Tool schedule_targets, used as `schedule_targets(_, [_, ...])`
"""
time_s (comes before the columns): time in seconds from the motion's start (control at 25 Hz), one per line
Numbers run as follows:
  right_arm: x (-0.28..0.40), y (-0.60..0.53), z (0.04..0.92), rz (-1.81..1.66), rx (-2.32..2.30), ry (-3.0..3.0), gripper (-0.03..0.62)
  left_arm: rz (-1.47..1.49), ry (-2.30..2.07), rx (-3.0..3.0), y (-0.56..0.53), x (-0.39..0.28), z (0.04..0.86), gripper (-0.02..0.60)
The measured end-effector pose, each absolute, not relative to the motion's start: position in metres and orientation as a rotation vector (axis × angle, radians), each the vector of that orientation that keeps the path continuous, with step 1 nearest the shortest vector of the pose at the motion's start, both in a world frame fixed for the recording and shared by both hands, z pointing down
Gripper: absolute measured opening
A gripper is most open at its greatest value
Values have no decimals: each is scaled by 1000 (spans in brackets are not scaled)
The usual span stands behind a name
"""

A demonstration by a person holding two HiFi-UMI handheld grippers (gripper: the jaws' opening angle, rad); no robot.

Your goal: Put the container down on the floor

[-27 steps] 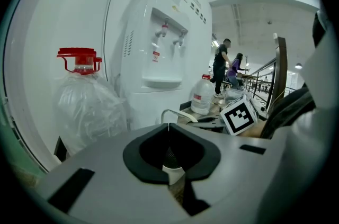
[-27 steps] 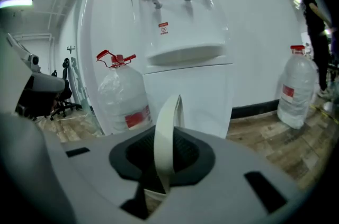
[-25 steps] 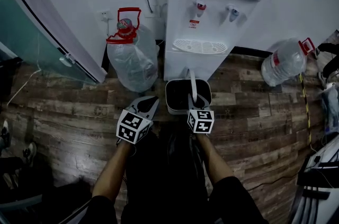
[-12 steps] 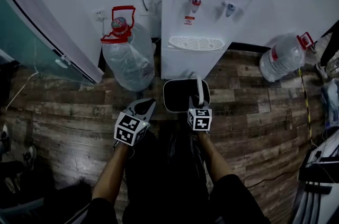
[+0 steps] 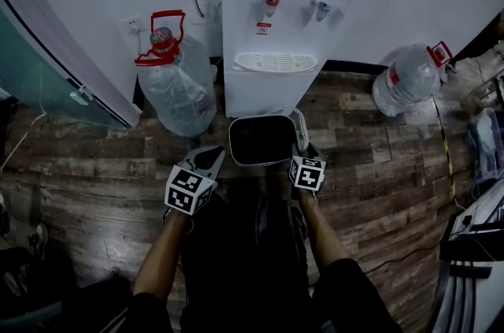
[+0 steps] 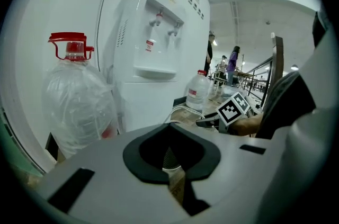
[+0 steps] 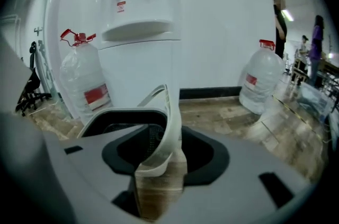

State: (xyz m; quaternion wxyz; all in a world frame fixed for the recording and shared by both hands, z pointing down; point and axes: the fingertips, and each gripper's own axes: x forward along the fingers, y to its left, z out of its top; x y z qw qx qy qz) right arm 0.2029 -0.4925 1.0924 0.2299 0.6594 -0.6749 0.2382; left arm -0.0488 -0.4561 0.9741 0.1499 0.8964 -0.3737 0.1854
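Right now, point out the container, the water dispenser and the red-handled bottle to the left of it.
container (image 5: pixel 264 140): head view, on its dark inside.
water dispenser (image 5: pixel 277 31): head view, on the front panel below the taps.
red-handled bottle (image 5: pixel 179 94): head view, on its clear body.

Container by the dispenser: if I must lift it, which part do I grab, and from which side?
Take the white bail handle, a thin flat band standing above the right rim of the container, from the near side, jaws across its flat faces. On the right gripper, the jaws have just been opening around it.
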Motion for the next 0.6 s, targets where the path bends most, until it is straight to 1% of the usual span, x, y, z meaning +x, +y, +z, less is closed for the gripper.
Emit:
schedule_targets(0.16, [229,-485,1094,680,1858,-1797,184,517,-1060,2578,-458,-40,977,15])
schedule_targets(0.36, [219,-485,1090,697,1812,-1864,182,504,-1059,2586,-460,-33,975,15])
schedule_targets(0.48, [208,-485,1090,719,1775,-1889,148,487,-1070,2584,-462,-32,975,15])
schedule_targets(0.6, [196,-488,1091,759,1745,-1930,81,473,-1093,2578,-465,-35,975,15])
